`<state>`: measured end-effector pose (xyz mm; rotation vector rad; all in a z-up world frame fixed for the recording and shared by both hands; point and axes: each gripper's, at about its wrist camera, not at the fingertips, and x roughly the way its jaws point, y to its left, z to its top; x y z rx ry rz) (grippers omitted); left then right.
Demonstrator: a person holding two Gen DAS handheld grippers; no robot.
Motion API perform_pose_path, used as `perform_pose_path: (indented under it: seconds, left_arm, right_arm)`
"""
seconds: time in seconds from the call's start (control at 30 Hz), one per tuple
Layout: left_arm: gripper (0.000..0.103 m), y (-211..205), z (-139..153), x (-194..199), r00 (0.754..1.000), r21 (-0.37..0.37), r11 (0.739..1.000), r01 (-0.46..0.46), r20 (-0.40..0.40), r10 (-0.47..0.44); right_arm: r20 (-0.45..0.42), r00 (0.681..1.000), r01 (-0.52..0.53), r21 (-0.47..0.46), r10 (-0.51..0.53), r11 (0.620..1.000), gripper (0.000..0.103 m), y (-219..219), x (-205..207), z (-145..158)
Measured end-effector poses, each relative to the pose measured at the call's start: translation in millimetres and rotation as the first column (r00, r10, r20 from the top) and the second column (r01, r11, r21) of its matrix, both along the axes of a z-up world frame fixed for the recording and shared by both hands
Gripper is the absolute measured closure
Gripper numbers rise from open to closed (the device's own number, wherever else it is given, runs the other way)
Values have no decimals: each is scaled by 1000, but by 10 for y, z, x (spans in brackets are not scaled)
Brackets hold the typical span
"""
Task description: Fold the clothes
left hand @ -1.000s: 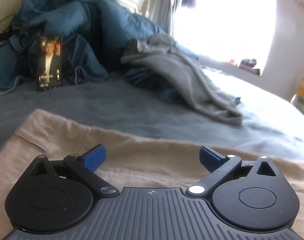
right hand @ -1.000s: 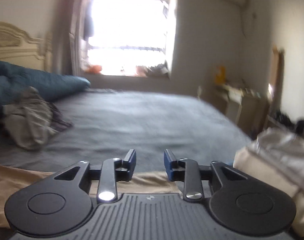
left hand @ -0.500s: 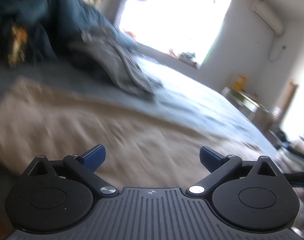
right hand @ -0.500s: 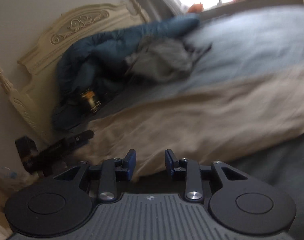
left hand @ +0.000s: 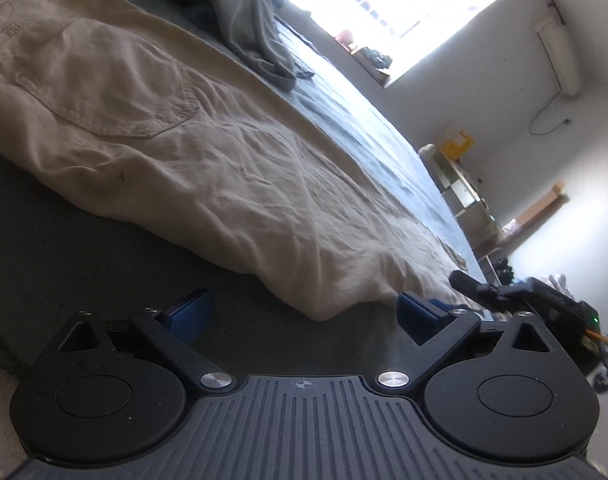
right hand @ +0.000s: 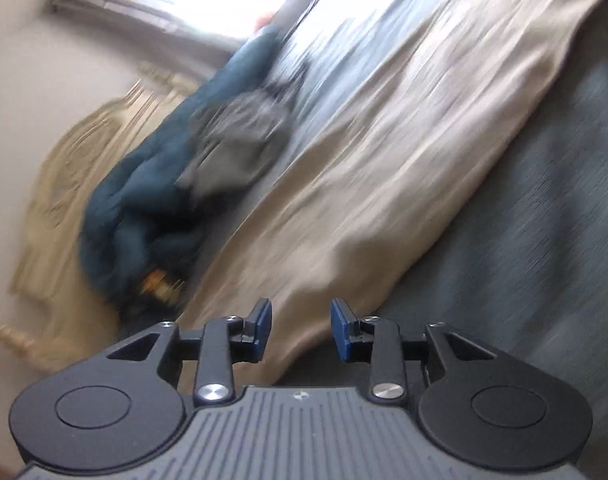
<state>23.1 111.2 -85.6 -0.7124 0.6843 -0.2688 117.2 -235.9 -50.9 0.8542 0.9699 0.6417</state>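
Observation:
A pair of beige trousers [left hand: 207, 160] lies flat along the grey bed, back pocket up. My left gripper [left hand: 304, 314] is open wide and empty, low over the sheet just short of the trousers' near edge. The other gripper [left hand: 520, 292] shows at the right of this view, by the trousers' far end. In the right wrist view, blurred by motion, the trousers [right hand: 404, 148] stretch away diagonally. My right gripper [right hand: 300, 328] is partly open and empty, its jaws on either side of the trousers' near edge.
A grey garment [left hand: 251, 28] and a rumpled teal duvet [right hand: 143, 184] lie near the cream headboard [right hand: 59, 184]. A bright window [left hand: 388, 4], shelves [left hand: 460, 192] and wall clutter are past the bed's far side.
Both grippers have swung round and tilted, dropping low to the bed at opposite ends of the trousers. The right jaws have opened slightly wider. Neither has taken hold of anything.

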Motion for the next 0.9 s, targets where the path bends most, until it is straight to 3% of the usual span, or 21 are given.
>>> perform_pose_path:
  seconds: [0.1,0.23,0.33,0.4,0.67,0.73,0.8,0.9]
  left_arm:
    - [5,27,16,-71,1000,0,1000,-11,8,11]
    - [5,21,82,-211,998,97,995,-16,54,10]
    - [5,27,119,-258,997,128,992,-7,78,-3]
    - [5,33,143,-286,996,144,990,-1,93,-13]
    - [9,21,166,-171,992,66,997,38,122,-46]
    - [12,26,137,-107,990,-2,998,63,126,-62]
    - [16,70,62,-18,990,-135,986,94,120,-77]
    - [21,157,-122,138,995,-344,935,88,67,-69]
  right_arm:
    - [-62,995,-76,33,78,997,65,303,7,-78]
    - [-101,988,-121,1,121,993,66,638,37,-163]
    - [-86,988,-129,-15,127,992,81,779,43,-205]
    - [-54,992,-116,-2,116,993,97,770,15,-206]
    - [-31,995,-86,136,91,987,99,656,151,-216]
    - [-22,996,-86,141,90,986,99,618,164,-197]
    - [-14,996,-87,145,90,986,99,593,172,-184]
    - [-6,996,-87,148,89,985,99,590,172,-179]
